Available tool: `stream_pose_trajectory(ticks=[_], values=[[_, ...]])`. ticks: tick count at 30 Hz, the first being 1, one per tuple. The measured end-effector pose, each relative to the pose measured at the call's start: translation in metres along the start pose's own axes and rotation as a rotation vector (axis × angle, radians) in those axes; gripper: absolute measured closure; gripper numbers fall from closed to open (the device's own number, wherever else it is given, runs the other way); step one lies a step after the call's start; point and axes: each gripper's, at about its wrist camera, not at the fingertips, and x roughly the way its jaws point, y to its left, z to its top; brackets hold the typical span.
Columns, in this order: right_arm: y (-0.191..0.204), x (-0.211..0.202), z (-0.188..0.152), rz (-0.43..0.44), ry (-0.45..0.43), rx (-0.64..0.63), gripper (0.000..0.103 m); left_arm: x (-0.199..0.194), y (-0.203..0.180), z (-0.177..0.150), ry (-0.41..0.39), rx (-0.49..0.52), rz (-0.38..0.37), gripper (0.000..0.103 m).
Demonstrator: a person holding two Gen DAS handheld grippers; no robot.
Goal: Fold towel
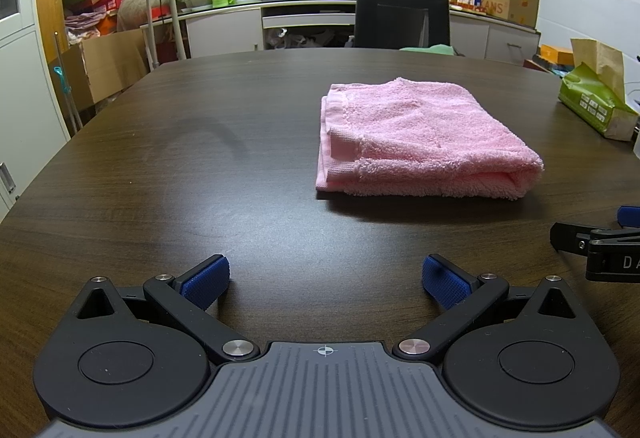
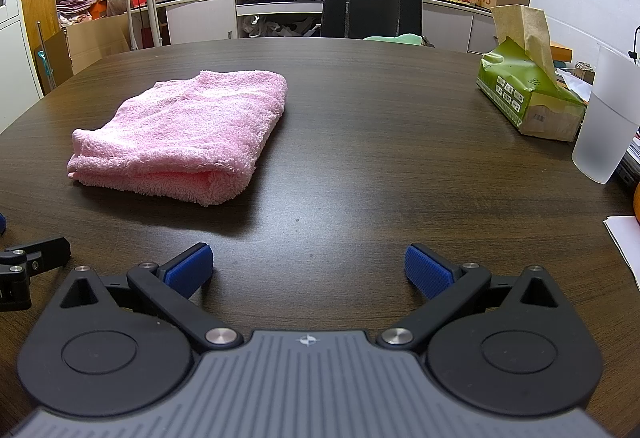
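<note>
With the pink terry towel already folded compactly on the dark wooden table, we hold left gripper and right gripper jaws spread, empty, judging little remains.

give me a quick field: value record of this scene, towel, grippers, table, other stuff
towel: pink towel, folded into a compact stack, lying flat
left gripper: left gripper, open, holding nothing, short of the towel
right gripper: right gripper, open, holding nothing
table: dark wood table
other: green tissue box, frosted cup, black chair
</note>
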Motion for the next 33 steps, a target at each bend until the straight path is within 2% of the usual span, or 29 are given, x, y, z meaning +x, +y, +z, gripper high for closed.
stream_pose_trajectory(ticks=[7, 14, 22, 33], values=[[0.0, 0.0, 0.0, 0.0, 0.0, 0.0, 0.0, 0.002, -0.005, 0.001, 0.003, -0.004, 0.008, 0.0], [0.0, 0.0, 0.0, 0.0, 0.0, 0.0, 0.0, 0.004, 0.01, 0.01, 0.013, -0.039, 0.065, 0.0], [0.0, 0.0, 0.0, -0.001, 0.0, 0.001, 0.0, 0.004, 0.065, 0.017, -0.026, -0.045, 0.164, 0.0], [0.0, 0.001, 0.001, 0.002, 0.0, 0.0, 0.0, 0.003, 0.17, 0.024, -0.052, -0.209, 0.272, 0.0]])
